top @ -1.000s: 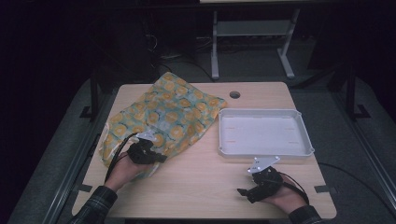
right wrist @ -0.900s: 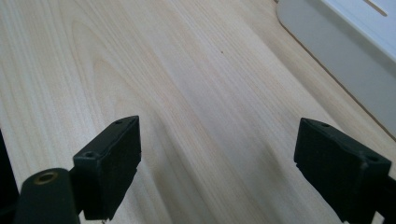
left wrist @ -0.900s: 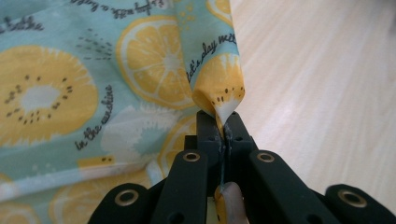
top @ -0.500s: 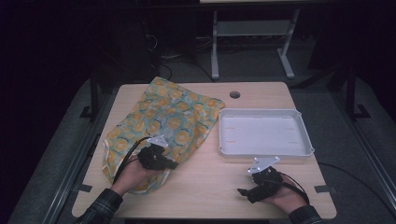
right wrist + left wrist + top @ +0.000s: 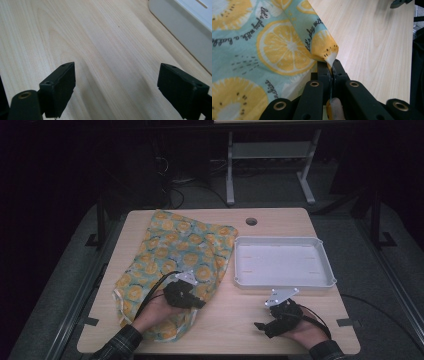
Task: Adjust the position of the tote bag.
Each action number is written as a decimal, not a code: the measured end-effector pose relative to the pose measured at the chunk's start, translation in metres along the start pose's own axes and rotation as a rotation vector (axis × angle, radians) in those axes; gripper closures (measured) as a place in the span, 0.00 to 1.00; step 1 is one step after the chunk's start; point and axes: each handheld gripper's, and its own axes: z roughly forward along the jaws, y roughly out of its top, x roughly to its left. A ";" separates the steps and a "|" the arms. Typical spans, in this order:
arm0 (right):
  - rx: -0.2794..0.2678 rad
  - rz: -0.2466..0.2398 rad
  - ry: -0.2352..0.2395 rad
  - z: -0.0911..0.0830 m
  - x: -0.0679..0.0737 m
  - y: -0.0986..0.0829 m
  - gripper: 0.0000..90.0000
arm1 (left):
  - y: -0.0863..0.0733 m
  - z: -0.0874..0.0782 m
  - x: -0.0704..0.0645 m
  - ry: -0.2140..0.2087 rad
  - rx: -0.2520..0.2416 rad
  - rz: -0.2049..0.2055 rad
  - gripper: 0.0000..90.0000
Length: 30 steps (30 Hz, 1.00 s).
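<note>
A teal cloth (image 5: 175,250) printed with orange slices lies spread over the table's left half. My left gripper (image 5: 200,304) rests at the cloth's front right part, jaws shut on a pinched fold of the cloth (image 5: 329,53). In the left gripper view the fold rises from between the closed jaws, with bare wood to its right. My right gripper (image 5: 260,326) lies near the table's front edge, in front of the white tray (image 5: 282,280). Its fingers (image 5: 60,87) stand wide apart over bare wood with nothing between them.
The white tray is shallow, holds nothing and sits on the table's right half; its rim (image 5: 185,32) shows at the upper right of the right gripper view. A round cable hole (image 5: 251,221) is near the far edge. A metal stand (image 5: 270,155) is behind the table.
My left gripper has moved right and toward the front edge, dragging the cloth's front part with it. The right gripper has stayed put.
</note>
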 end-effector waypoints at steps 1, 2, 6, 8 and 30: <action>0.001 0.000 0.001 0.000 0.000 0.000 0.16 | 0.002 0.003 -0.001 -0.003 -0.007 -0.001 0.98; 0.000 0.001 0.000 0.000 0.000 0.000 0.16 | 0.004 0.005 -0.002 -0.006 -0.004 0.002 0.98; 0.001 0.003 0.000 0.000 0.000 0.000 0.16 | 0.010 0.013 -0.007 -0.017 0.002 0.022 0.98; 0.001 0.001 0.000 0.000 0.000 0.000 0.16 | 0.012 0.015 -0.008 -0.020 -0.005 0.026 0.97; 0.003 -0.003 -0.005 -0.001 0.000 -0.001 0.16 | -0.020 -0.068 -0.010 0.123 -0.058 0.036 0.46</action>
